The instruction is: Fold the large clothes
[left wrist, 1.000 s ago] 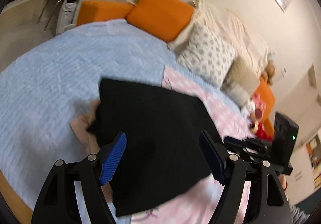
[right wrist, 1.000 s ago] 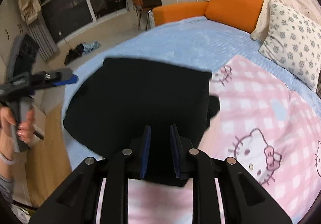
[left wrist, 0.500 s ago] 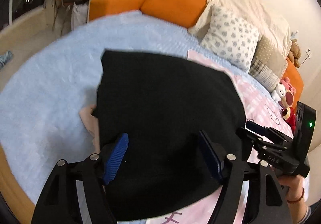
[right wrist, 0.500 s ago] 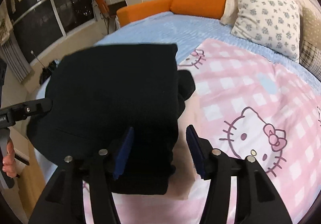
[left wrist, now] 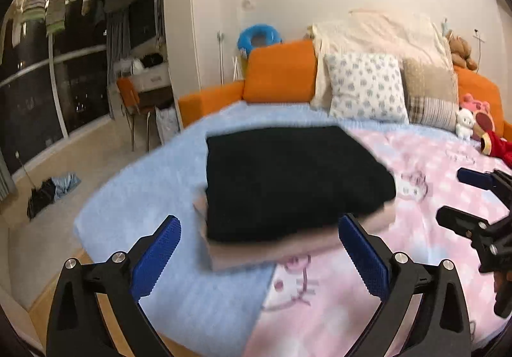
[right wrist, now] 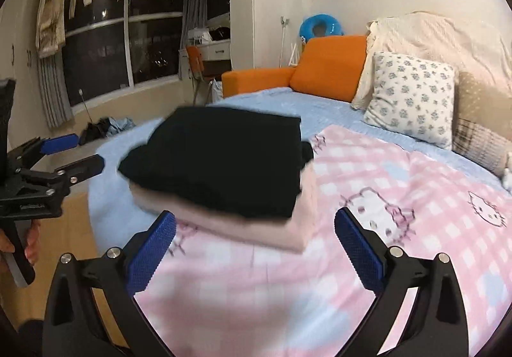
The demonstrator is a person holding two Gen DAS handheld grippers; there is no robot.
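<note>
Garment: folded black fabric garment [left wrist: 288, 181] [right wrist: 220, 161] lies flat on a folded pale pink garment [left wrist: 288, 251] [right wrist: 265, 229].
Stack: rests on the bed, straddling the light blue textured blanket [left wrist: 153, 184] and the pink checked cartoon-cat sheet [right wrist: 400, 197].
Left gripper [left wrist: 259, 254]: spread wide, empty, near the stack.
Right gripper [right wrist: 256, 245]: spread wide, empty, near the stack.

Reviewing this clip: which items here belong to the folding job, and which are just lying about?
Job:
black folded garment
pink folded garment beneath it
left gripper, open
right gripper, open

Lying about:
floral pillow
orange cushion
plush toys
clothes on floor
blue ring
</note>
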